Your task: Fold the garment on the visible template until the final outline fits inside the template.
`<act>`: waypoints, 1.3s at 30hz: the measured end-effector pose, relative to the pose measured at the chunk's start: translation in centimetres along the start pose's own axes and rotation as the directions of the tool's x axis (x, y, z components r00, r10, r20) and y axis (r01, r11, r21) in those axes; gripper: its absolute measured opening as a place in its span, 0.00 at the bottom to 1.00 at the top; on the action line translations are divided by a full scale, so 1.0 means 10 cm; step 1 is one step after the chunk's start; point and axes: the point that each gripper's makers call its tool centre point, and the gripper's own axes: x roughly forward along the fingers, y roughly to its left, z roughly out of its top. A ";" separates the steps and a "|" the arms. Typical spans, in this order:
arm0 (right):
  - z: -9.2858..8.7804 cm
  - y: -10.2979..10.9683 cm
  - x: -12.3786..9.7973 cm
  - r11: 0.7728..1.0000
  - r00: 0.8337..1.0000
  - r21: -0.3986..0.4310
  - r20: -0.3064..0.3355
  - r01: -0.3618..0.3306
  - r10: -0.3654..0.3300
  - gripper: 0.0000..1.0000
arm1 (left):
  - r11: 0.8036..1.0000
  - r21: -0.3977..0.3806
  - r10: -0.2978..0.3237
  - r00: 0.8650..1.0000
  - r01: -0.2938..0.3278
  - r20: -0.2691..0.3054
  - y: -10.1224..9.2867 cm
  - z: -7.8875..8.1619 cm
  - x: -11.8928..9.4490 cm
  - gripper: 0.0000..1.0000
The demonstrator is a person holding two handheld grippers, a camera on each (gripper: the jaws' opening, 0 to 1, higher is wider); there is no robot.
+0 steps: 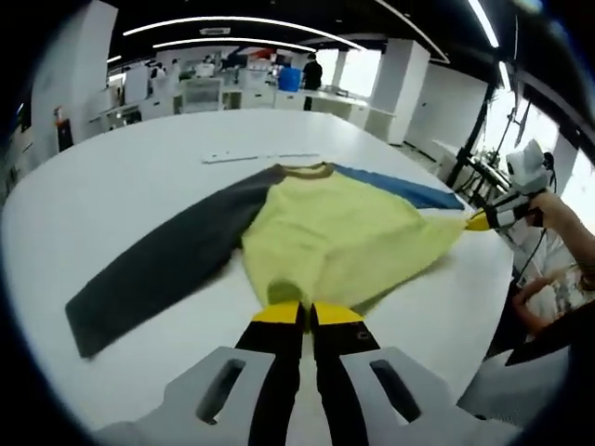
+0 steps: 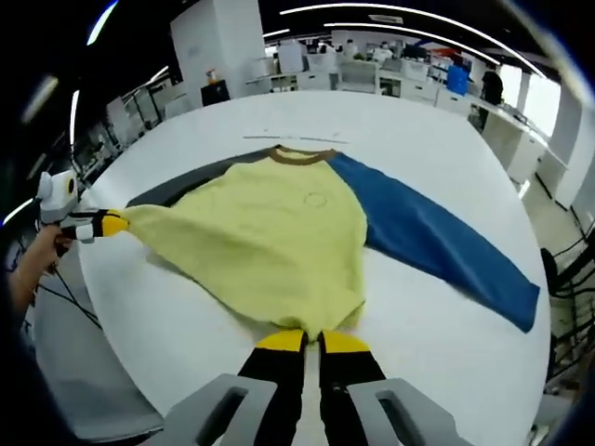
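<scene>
**Both grippers pinching the hem corners of a shirt spread on a white table**

Nearest in the left gripper view: left gripper (image 1: 308, 314), black jaws with yellow tips, closed together on the hem edge of a long-sleeved cloth shirt (image 1: 344, 237) with pale yellow body, brown collar band, one dark grey sleeve and one blue sleeve. Nearest in the right gripper view: right gripper (image 2: 312, 341), same black jaws and yellow tips, likewise pressed together on the yellow hem at another corner.

Spread flat over the middle of a large white table (image 1: 139, 177), collar pointing toward the far edge, hem toward the near edge. Dark grey sleeve (image 1: 158, 265) stretched out straight toward the table's near left corner in the left gripper view. Blue sleeve (image 2: 437, 243) reaching out toward the right edge in the right gripper view, lying flat and unfolded. Yellow body pulled into a point at each pinched hem corner, with soft wrinkles between.

Seen from the left gripper view, right gripper at the table's right edge, yellow tip on the cloth corner, held by a person's hand (image 1: 558, 212). Seen from the right gripper view, left gripper at the left edge, held the same way.

Thin pale strip (image 1: 260, 157) lying on the table just beyond the collar; too faint to identify. Beyond the far edge, an open room with desks, white pillars and ceiling light strips.
</scene>
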 end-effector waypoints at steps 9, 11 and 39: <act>-0.24 0.05 -0.13 0.999 0.999 -0.043 -0.042 -0.019 0.018 0.00 | 0.999 -0.036 -0.003 0.999 0.001 -0.050 -0.09 -0.22 -0.20 0.01; -0.30 0.07 -0.18 0.998 0.999 -0.055 -0.048 -0.028 0.026 0.00 | 0.999 -0.050 -0.005 0.998 0.002 -0.056 -0.13 -0.26 -0.26 0.01; -1.02 0.20 -0.09 0.975 0.990 -0.192 -0.108 -0.111 0.091 0.00 | 0.986 -0.164 0.006 0.986 -0.034 -0.169 -0.27 -1.08 -0.40 0.01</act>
